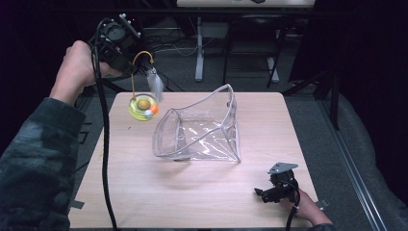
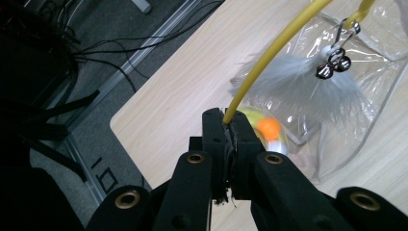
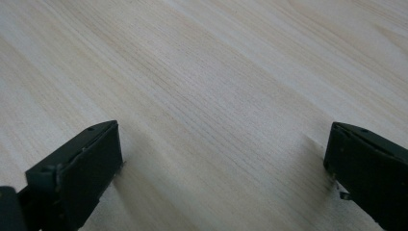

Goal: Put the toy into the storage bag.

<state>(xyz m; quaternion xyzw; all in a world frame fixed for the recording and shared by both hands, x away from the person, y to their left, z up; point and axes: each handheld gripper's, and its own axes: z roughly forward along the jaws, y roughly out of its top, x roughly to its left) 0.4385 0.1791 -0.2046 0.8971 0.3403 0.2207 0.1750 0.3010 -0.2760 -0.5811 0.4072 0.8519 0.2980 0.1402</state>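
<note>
Your left gripper [image 2: 230, 126] is clamped on the yellow wire [image 2: 269, 57] of the cat toy [image 1: 143, 107], whose base hangs just below it beside the clear bag [image 1: 199, 127] — a swing could snag the feather [image 2: 298, 82]. Your right gripper [image 3: 223, 159], jaws wide apart, rests on the table [image 3: 216, 72].

My left gripper [image 1: 126, 61] is raised beyond the far left corner, jaws pinched tight together. My right gripper [image 1: 269, 193] sits low by the near right edge, jaws spread wide apart.
</note>
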